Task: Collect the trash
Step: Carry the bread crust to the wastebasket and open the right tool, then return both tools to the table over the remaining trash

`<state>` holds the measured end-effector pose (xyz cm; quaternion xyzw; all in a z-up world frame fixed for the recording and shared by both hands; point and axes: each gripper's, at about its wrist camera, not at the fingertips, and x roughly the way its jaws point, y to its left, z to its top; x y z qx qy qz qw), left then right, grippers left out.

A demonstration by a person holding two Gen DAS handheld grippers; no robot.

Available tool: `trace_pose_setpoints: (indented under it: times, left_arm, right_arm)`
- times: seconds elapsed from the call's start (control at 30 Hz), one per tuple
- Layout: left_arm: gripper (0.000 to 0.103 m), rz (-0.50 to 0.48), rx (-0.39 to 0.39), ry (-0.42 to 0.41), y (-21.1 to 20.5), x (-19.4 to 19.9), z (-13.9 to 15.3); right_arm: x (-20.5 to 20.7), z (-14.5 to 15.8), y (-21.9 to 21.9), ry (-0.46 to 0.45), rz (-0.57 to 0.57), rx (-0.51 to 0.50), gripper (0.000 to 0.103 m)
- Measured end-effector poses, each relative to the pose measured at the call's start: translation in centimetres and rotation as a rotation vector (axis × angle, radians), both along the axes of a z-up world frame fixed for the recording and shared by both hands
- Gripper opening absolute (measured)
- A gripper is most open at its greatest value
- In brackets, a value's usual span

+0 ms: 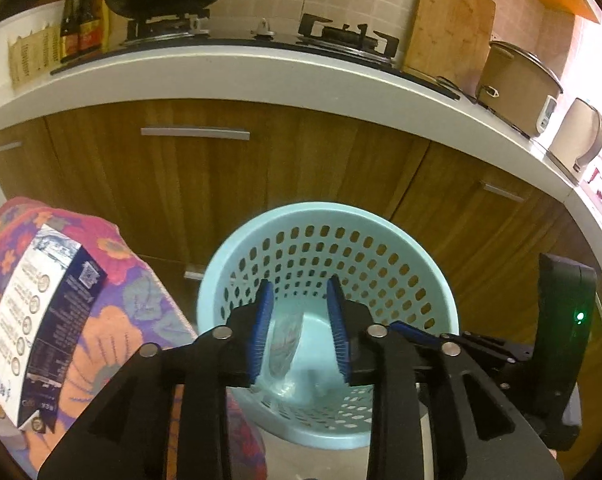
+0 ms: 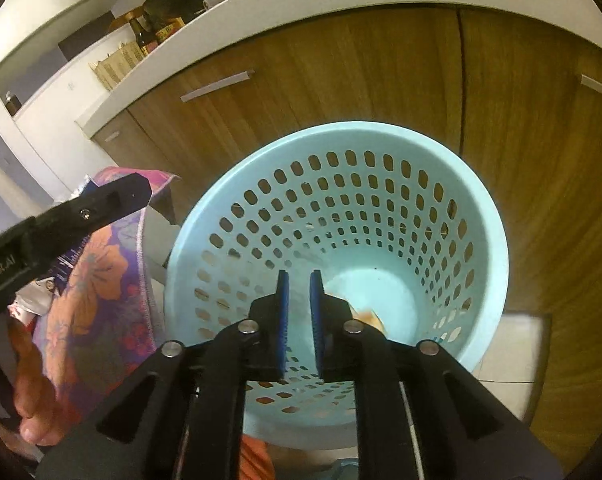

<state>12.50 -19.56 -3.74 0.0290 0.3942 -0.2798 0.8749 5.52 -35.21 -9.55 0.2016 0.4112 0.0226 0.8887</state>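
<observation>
Trash, a clear plastic piece [image 1: 283, 344], is seen low at centre frame between the spread pads of the left tool [image 1: 301, 332], above the pale blue perforated basket [image 1: 441, 292]. Over the same basket, the right tool [image 2: 300, 320] is held narrowly parted, pinching nothing.

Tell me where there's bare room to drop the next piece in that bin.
The bin floor is bare on its far right side, bordered by the perforated wall. Nearer, an orange scrap lies beside the right tongs, and clear plastic sits between the left tongs.
</observation>
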Motion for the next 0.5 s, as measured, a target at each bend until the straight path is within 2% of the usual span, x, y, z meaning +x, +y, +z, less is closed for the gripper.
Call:
trace_pose_setpoints:
  times: [0.03,0.1,0.23,0.33,0.5]
  left_arm:
    - [0.032,0.003,-0.003,-0.003,0.1,0.0,0.2]
    - [0.036,0.011,-0.012,-0.016,0.6,-0.2,0.7]
    - [0.039,0.025,-0.023,-0.054,1.7,-1.2,2.1]
    - [0.049,0.04,-0.012,-0.112,2.6,-2.6,3.3]
    - [0.054,0.078,-0.052,-0.167,5.5,-5.0,6.0]
  right_arm:
    - [-0.1,0.0,-0.2,-0.005,0.0,0.008,0.015]
    - [-0.4,0.3,-0.2,-0.016,-0.008,0.005,0.027]
    - [-1.1,1.6,0.5,-0.043,-0.014,-0.026,0.028]
    - [-1.6,3.3,1.7,-0.077,-0.012,-0.061,0.028]
    - [-2.7,6.4,4.8,-0.15,0.021,-0.131,0.028]
